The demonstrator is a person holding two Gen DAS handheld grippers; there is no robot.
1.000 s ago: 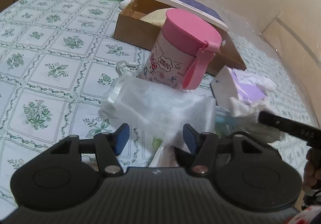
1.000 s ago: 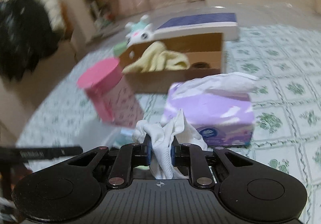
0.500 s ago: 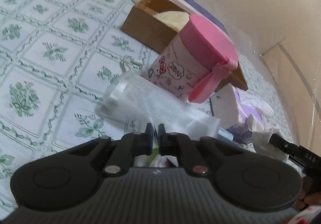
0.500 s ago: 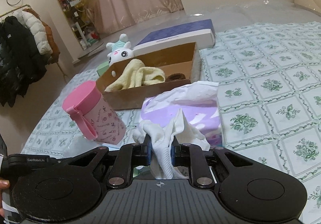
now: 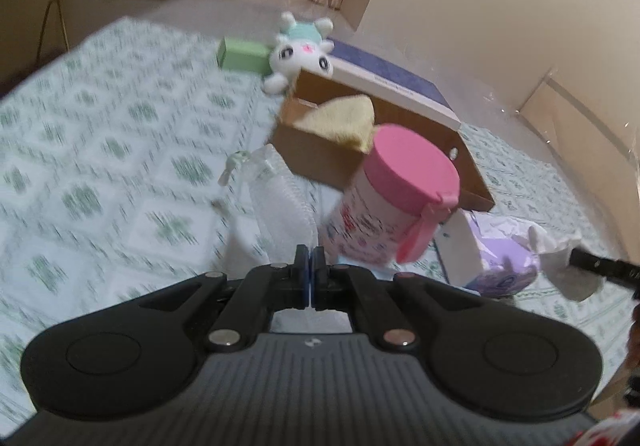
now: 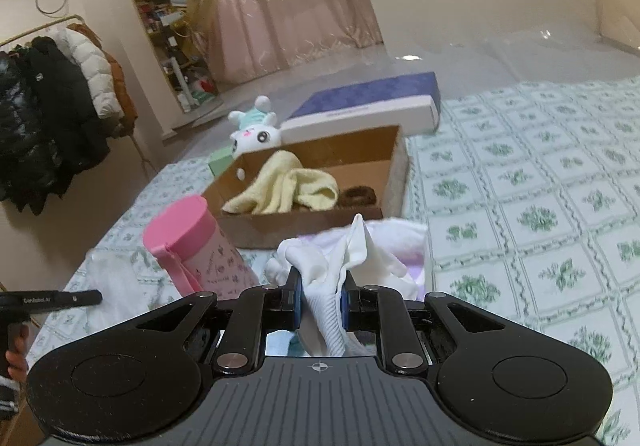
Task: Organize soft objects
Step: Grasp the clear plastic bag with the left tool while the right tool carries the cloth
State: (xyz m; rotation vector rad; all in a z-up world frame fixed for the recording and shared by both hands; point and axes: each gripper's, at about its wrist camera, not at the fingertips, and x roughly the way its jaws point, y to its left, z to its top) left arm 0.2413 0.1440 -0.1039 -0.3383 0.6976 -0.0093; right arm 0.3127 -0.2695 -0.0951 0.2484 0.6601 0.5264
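Observation:
My left gripper (image 5: pixel 310 274) is shut on the edge of a translucent white bag (image 5: pixel 276 206), which stands up off the bed in front of the pads. In my right gripper (image 6: pixel 320 298) a white ribbed sock (image 6: pixel 352 250) is pinched, and it hangs above a purple tissue pack (image 6: pixel 416 258). Behind stands an open cardboard box (image 6: pixel 312 230) with a yellow towel (image 6: pixel 288 186) and a dark scrunchie (image 6: pixel 358 196) inside. A white plush toy (image 6: pixel 254 134) lies at the box's far corner. The left wrist view is blurred.
A pink-lidded cup (image 5: pixel 400 186) stands between the bag and the cardboard box. A flat blue and white box (image 6: pixel 368 106) and a small green box (image 5: pixel 242 54) lie behind it. The green-patterned bedspread (image 6: pixel 540 206) stretches to the right. Coats hang at far left.
My left gripper went from open to shut on the bag's edge, then rose, lifting the bag. My right gripper rose with the sock still held.

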